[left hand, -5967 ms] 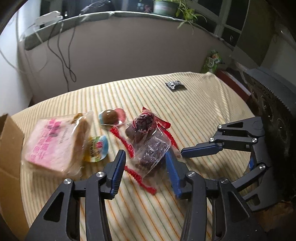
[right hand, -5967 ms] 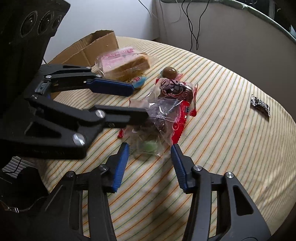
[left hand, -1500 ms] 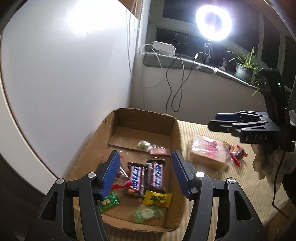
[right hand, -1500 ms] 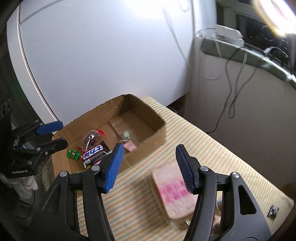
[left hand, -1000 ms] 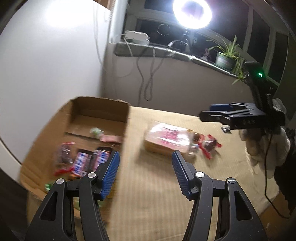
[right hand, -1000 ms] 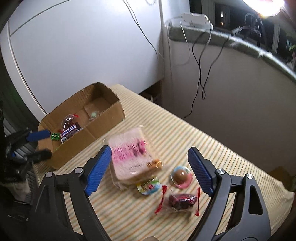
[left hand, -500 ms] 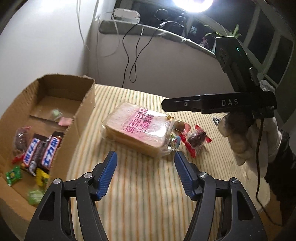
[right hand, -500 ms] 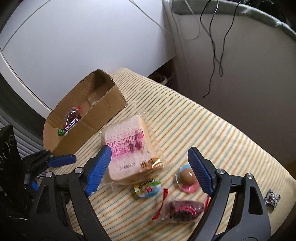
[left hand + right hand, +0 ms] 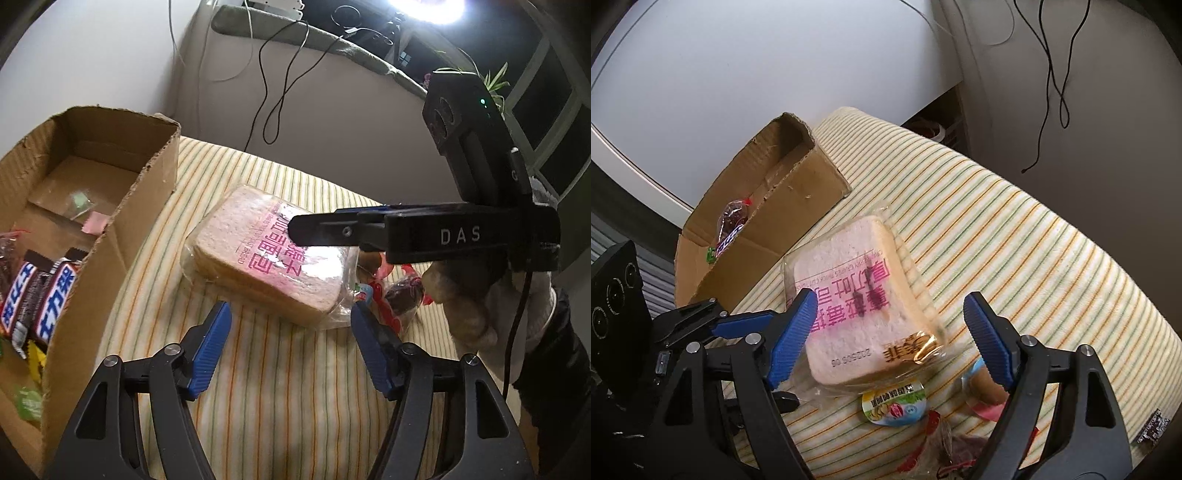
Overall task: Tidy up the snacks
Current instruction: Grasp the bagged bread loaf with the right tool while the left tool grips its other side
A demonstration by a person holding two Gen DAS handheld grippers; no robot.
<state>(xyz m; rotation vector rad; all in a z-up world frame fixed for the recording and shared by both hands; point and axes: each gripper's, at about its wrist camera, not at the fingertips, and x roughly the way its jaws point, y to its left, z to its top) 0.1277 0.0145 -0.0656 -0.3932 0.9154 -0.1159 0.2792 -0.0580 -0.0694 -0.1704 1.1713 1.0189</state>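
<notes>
A bagged loaf of sliced bread with pink print (image 9: 269,258) (image 9: 857,306) lies on the striped cloth beside an open cardboard box (image 9: 147,192) (image 9: 798,199). My left gripper (image 9: 291,347) is open and empty, just short of the loaf's near edge. My right gripper (image 9: 890,332) is open and empty, its jaws spread wide above the loaf; it also shows side-on over the loaf in the left wrist view (image 9: 369,232). The box holds chocolate bars (image 9: 40,295) and several small sweets.
A round lidded cup (image 9: 894,408), a brown ball sweet on pink (image 9: 982,384) and a red-edged clear bag of dark sweets (image 9: 402,295) lie by the loaf's far end. A small dark packet (image 9: 1152,430) lies further right. Cables hang down the wall (image 9: 273,92).
Both grippers have moved from over the box toward the loaf and come lower and closer. The loaf now fills the middle of both views. Both stay open.
</notes>
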